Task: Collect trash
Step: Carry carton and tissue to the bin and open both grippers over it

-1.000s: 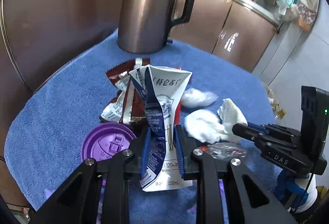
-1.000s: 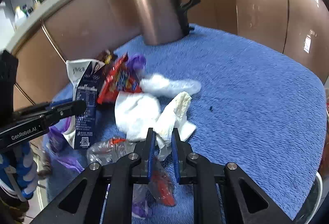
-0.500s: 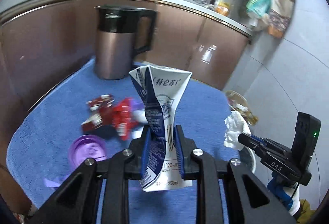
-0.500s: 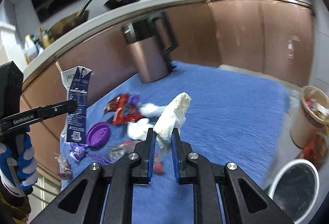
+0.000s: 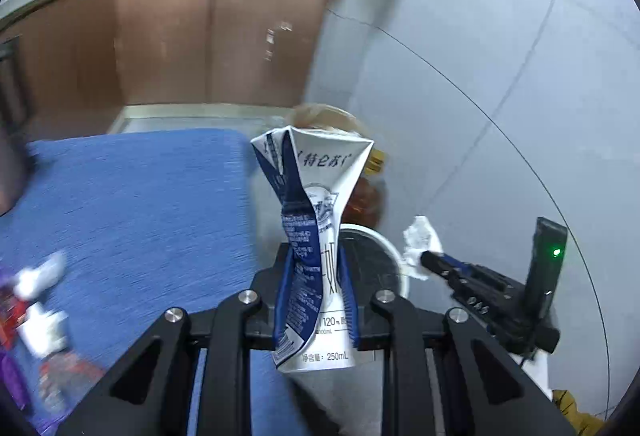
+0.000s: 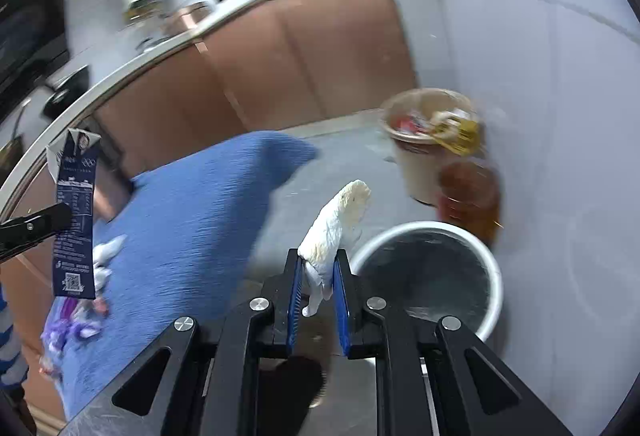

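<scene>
Carton clamped upright in left gripper, long axis vertical | tissue pinched in right gripper, tip up, beside bin

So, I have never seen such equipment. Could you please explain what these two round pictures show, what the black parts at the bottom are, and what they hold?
There is no robot here. A person carries a hand-held gripper in each hand, and each has a fisheye camera looking forward along its two fingers, so the pictures are round and bent. The black bars at the bottom are the tool's own body.

In the left wrist view, the left hand-held gripper is shut on a crushed milk carton. In the right wrist view, the right hand-held gripper is shut on a crumpled tissue.

Each camera also sees the other tool at the side. Below lie the white-rimmed trash bin on the floor and the blue cloth, where some blurred wrappers and tissues lie. Kitchen cabinets stand behind.
</scene>
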{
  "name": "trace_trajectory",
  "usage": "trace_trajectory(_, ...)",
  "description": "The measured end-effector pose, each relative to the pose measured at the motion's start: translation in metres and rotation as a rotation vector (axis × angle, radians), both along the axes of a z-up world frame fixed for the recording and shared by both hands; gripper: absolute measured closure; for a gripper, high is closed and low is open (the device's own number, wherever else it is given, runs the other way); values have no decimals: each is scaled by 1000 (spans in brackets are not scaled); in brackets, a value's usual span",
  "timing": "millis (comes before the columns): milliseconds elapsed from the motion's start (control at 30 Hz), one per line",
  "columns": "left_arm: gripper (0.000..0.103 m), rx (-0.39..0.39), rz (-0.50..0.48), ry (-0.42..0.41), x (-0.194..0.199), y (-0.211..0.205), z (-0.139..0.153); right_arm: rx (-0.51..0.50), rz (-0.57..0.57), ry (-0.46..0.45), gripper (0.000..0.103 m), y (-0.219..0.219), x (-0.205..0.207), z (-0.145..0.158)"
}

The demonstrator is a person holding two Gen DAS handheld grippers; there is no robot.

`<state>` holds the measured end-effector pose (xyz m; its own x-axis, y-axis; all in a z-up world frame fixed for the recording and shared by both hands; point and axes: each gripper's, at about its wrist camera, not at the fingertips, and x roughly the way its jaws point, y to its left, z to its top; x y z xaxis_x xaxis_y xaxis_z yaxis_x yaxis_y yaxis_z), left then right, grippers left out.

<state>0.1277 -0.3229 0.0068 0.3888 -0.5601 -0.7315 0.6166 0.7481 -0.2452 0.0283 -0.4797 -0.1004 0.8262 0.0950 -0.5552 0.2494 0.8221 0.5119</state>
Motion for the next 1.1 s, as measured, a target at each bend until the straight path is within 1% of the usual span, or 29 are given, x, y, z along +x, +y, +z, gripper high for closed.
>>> trace_trajectory(100, 81, -2, -32, 31, 12, -44, -10, 13, -25, 22, 88, -19, 5, -10)
trace_trajectory(133, 81, -7, -38, 42, 17, -56, -14, 16, -32, 28, 86, -24, 7, -13)
trace_trajectory(200, 80, -29, -54, 73, 27, -78, -21, 19, -49, 39, 86, -33, 11, -17)
trace_trajectory(233, 76, -25, -62, 83, 32, -91, -24, 21, -59, 43, 83, -38, 12, -20)
trace_trajectory(267, 65, -21, -67, 87, 36, -103, -27, 20, -71, 52, 81, -44, 11, -24)
trace_trajectory(333, 53, -22, -73, 98, 40, -118, -32, 18, -98, 73, 70, -55, 11, -29)
trace_trajectory(367, 52, -23, -74, 98, 41, -122, -33, 19, -110, 79, 67, -58, 9, -30)
trace_trajectory(400, 52, -26, -75, 99, 40, -124, -34, 20, -119, 81, 61, -60, 6, -32)
trace_trajectory(433, 52, -35, -79, 101, 38, -124, -33, 18, -126, 84, 58, -62, 4, -33)
trace_trajectory(500, 52, -48, -81, 79, 35, -118, -28, 8, -135, 94, 58, -63, -1, -33)
trace_trajectory(567, 52, -58, -53, 19, 26, -101, -15, -7, -137, 95, 56, -63, -2, -30)
trace_trajectory(633, 52, -90, -24, 0, 25, -81, -4, -28, -136, 85, 54, -60, -4, -22)
trace_trajectory(700, 52, -123, 10, -29, 21, -59, 12, -47, -129, 53, 54, -54, -8, -7)
trace_trajectory(767, 52, -139, 52, -79, 15, -38, 26, -77, -122, 9, 51, -42, -14, 16)
trace_trajectory(800, 52, -142, 62, -91, 13, -29, 32, -87, -118, -8, 50, -39, -15, 23)
trace_trajectory(967, 52, -139, 114, -161, -14, 29, 69, -150, -79, -136, 49, -6, -36, 84)
trace_trajectory(1100, 52, -139, 150, -201, -35, 77, 87, -192, -47, -234, 48, 19, -55, 127)
